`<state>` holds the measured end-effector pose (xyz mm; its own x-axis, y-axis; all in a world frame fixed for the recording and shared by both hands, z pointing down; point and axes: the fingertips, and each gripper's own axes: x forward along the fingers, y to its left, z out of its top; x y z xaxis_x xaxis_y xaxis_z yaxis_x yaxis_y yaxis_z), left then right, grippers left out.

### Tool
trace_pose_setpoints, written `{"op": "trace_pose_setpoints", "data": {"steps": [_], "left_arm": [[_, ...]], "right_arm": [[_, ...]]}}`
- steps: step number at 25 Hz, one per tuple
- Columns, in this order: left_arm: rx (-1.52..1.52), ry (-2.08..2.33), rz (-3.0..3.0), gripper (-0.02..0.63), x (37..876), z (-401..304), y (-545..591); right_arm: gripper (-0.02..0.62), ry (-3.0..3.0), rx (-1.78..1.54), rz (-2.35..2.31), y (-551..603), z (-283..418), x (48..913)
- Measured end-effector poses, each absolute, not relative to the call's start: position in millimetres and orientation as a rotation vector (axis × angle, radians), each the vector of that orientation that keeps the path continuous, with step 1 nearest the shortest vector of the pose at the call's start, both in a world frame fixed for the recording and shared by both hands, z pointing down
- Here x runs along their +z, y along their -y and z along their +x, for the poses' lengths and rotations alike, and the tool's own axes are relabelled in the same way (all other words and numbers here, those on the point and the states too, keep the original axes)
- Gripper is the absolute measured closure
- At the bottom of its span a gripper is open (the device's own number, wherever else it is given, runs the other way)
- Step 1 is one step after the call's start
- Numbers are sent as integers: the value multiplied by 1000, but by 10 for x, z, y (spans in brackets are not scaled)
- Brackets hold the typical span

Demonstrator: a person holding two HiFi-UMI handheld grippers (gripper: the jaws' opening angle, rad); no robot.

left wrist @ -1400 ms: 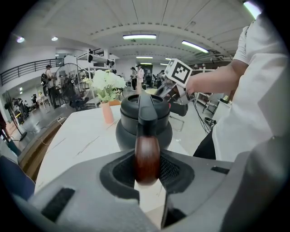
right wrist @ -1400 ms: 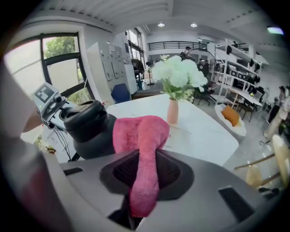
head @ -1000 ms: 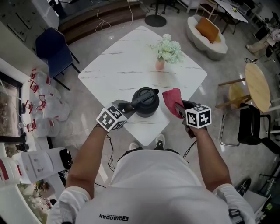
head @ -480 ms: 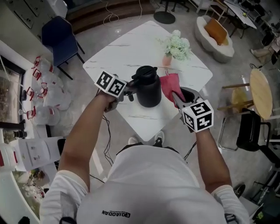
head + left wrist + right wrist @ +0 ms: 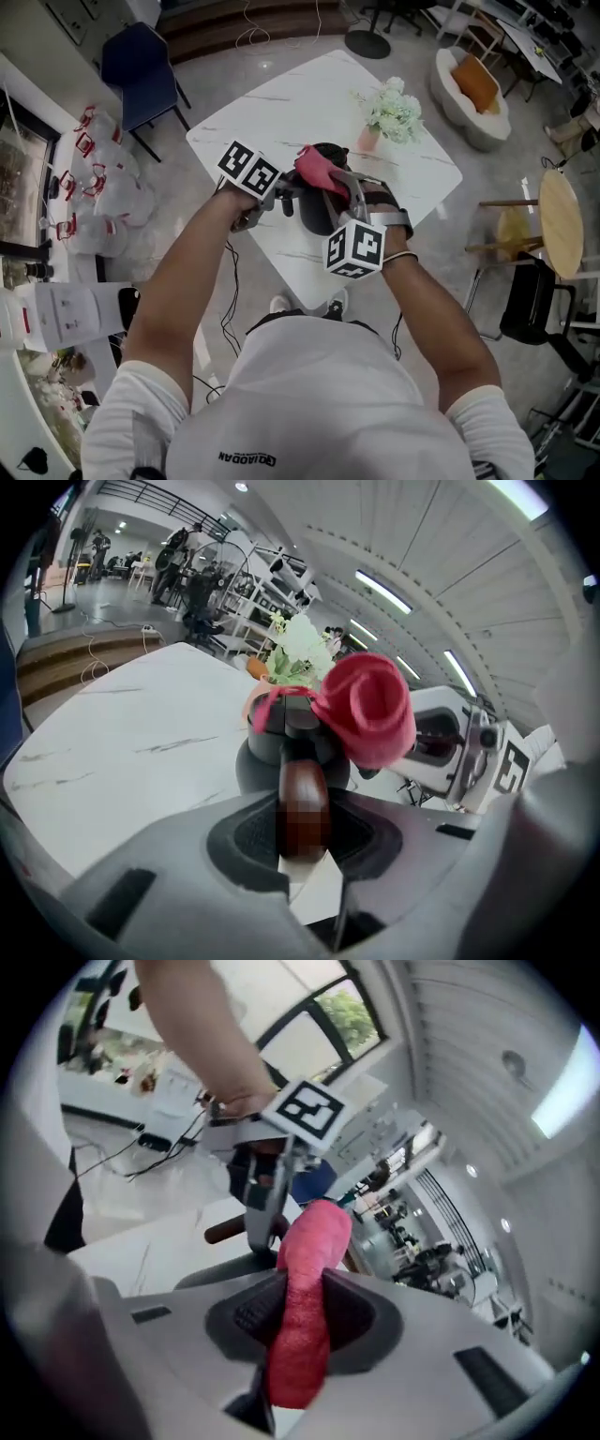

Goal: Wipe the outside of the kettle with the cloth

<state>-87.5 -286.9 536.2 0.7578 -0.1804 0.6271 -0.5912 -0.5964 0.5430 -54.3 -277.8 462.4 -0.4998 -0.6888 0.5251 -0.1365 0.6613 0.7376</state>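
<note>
**Cloth brought onto the kettle's top**

The left tool [image 5: 305, 829] is clamped on the kettle's brown handle [image 5: 305, 794]. The right tool [image 5: 300, 1321] pinches the bunched pink cloth [image 5: 311, 1232]. The black kettle [image 5: 317, 214], lid on, is at the near part of the white surface [image 5: 281, 103]. A pink vase [image 5: 367, 139] holding pale flowers [image 5: 394, 105] stands far right. A second ago the cloth was off the kettle's right side; now it lies over its top.
</note>
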Motion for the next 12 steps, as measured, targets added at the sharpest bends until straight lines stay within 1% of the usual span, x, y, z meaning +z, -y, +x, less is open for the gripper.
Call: {"op": "trace_pose_setpoints", "data": {"steps": [5, 12], "left_arm": [[661, 570, 2152, 511, 5375, -915, 2900], [665, 552, 2148, 511, 5396, -943, 2905]], "right_arm": [[496, 1931, -1018, 426, 2547, -676, 4947], [495, 1843, -1211, 202, 2405, -656, 5171]]}}
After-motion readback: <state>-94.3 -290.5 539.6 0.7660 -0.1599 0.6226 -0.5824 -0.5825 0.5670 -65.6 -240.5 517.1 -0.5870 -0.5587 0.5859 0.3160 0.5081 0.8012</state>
